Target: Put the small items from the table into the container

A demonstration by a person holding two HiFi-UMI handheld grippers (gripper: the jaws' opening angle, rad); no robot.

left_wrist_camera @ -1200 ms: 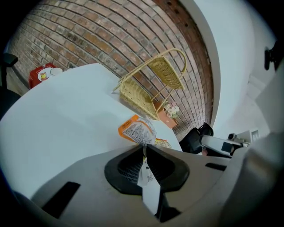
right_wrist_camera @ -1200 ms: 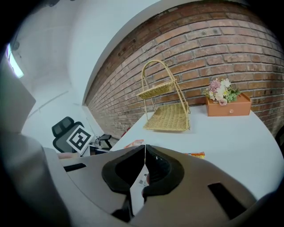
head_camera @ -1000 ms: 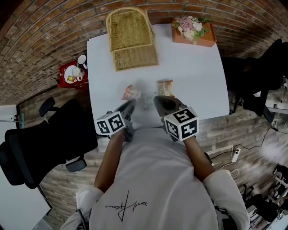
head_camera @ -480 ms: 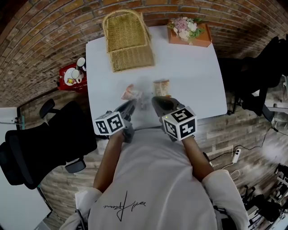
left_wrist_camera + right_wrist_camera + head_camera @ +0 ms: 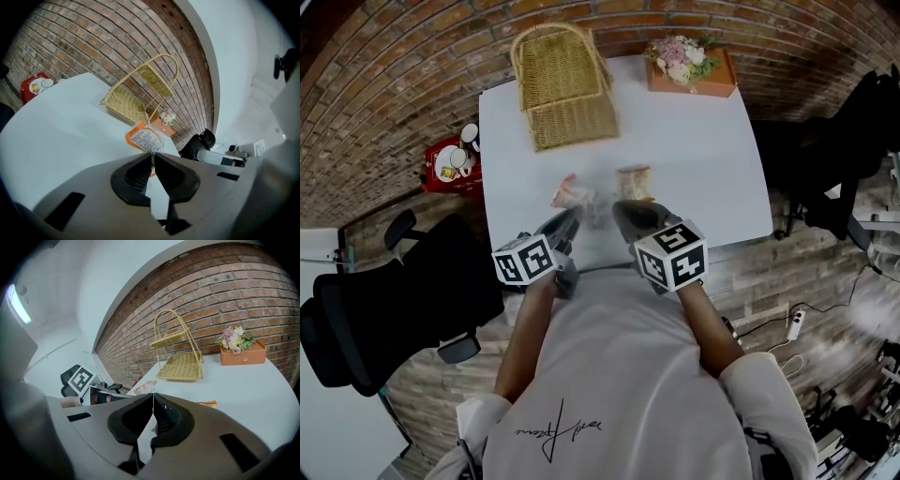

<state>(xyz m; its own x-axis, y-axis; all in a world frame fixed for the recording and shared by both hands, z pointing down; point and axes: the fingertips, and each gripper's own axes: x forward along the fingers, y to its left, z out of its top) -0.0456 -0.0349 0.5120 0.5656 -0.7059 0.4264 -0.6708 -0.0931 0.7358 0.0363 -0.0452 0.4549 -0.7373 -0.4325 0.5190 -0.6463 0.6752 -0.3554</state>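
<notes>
You are pinching the orange packet (image 5: 144, 139) in your left gripper (image 5: 153, 156) over the near table (image 5: 703, 141), right gripper (image 5: 153, 398) closed on nothing, the carry to the wicker basket (image 5: 567, 89) likely coming next.

Print on the orange packet (image 5: 144, 139) and the shirt's (image 5: 619, 375) script are unreadable.

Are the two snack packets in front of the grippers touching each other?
Apart. The head view shows a strip of white table between the left packet and the right packet.
</notes>
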